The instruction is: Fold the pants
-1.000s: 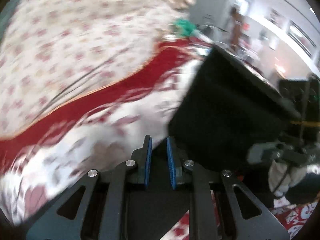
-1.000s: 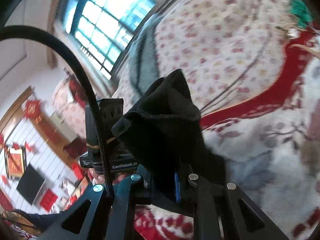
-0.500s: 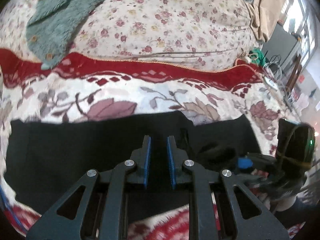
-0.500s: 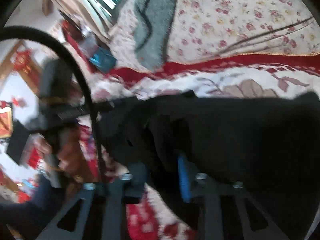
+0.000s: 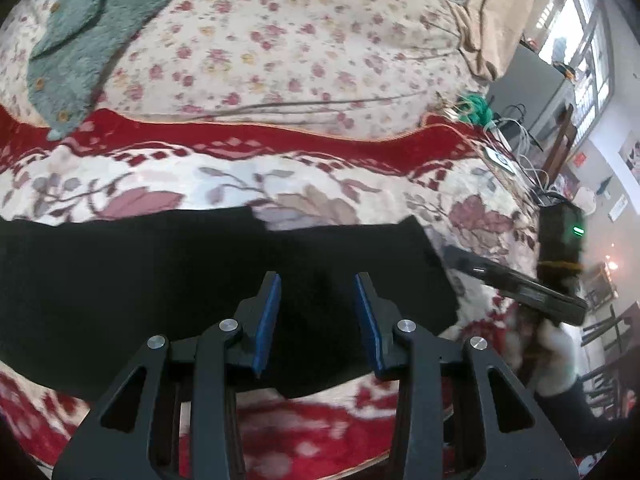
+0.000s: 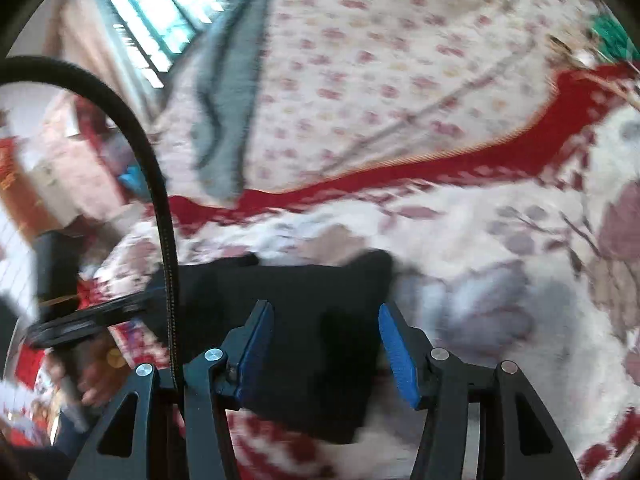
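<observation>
The black pants (image 5: 168,280) lie flat and folded on the floral blanket (image 5: 360,192), stretching left to right in the left wrist view. My left gripper (image 5: 318,280) is open just above their near right part, holding nothing. In the right wrist view the pants (image 6: 312,328) show as a dark block under my right gripper (image 6: 326,312), which is open and empty above them. The right gripper's body (image 5: 532,284) shows at the right of the left wrist view, past the pants' right edge.
A grey-green fleece garment (image 5: 88,36) lies on the flowered quilt (image 5: 280,40) at the back left. A green bundle and cables (image 5: 476,108) sit at the bed's right edge. A black cable (image 6: 160,184) arcs across the right wrist view. Furniture and windows stand beyond.
Both grippers held the pants up in the air, laid them flat on the blanket, and have opened and let go. The pants now rest spread out.
</observation>
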{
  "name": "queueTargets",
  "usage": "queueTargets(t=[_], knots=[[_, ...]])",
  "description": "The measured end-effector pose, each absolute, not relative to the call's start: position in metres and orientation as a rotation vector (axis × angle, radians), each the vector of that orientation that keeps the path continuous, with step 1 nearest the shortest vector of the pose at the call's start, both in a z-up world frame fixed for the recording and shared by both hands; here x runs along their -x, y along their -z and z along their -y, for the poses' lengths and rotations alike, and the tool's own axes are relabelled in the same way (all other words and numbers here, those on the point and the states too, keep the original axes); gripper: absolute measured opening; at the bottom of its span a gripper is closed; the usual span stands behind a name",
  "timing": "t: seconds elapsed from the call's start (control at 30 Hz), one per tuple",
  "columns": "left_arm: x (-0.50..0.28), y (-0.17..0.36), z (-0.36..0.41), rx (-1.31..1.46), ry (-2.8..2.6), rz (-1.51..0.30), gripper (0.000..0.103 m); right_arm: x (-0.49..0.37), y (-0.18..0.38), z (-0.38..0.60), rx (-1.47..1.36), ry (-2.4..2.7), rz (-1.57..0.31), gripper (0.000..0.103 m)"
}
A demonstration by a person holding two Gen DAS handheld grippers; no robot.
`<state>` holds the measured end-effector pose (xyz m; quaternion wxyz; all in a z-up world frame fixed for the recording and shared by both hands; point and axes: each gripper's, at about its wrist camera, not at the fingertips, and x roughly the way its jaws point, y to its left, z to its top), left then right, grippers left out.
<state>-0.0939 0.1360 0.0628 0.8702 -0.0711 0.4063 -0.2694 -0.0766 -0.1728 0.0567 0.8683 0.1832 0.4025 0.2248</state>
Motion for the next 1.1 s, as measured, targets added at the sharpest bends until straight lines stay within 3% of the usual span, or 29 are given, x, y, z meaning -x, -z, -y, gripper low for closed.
queueTargets(t=[0.13,0.17,0.2,0.33,0.57,0.7,1.1], knots=[[0.093,-0.046,-0.116,0.088,0.502,-0.879,0.036,0.055,-0.027,0.177,-0.466,-0.516,-0.929,0.055],[0.091,-0.039,-0.114,0.069,0.465,-0.896,0.036,0.055,-0.024,0.179,-0.508,-0.559,-0.935,0.051],[0.089,-0.031,-0.114,0.055,0.427,-0.916,0.036,0.052,-0.021,0.177,-0.536,-0.597,-0.928,0.036],[0.091,-0.021,-0.123,0.067,0.403,-0.916,0.036,0.061,-0.039,0.169,-0.403,-0.599,-0.852,0.027],[0.084,-0.010,-0.136,0.095,0.293,-0.895,0.036,0.065,-0.021,0.165,-0.335,-0.473,-0.889,0.028],[0.083,-0.011,-0.135,0.105,0.285,-0.880,0.036,0.067,-0.023,0.169,-0.342,-0.432,-0.878,0.045],[0.095,-0.027,-0.155,0.110,0.196,-0.854,0.036,0.091,-0.081,0.148,-0.295,-0.507,-0.738,0.047]])
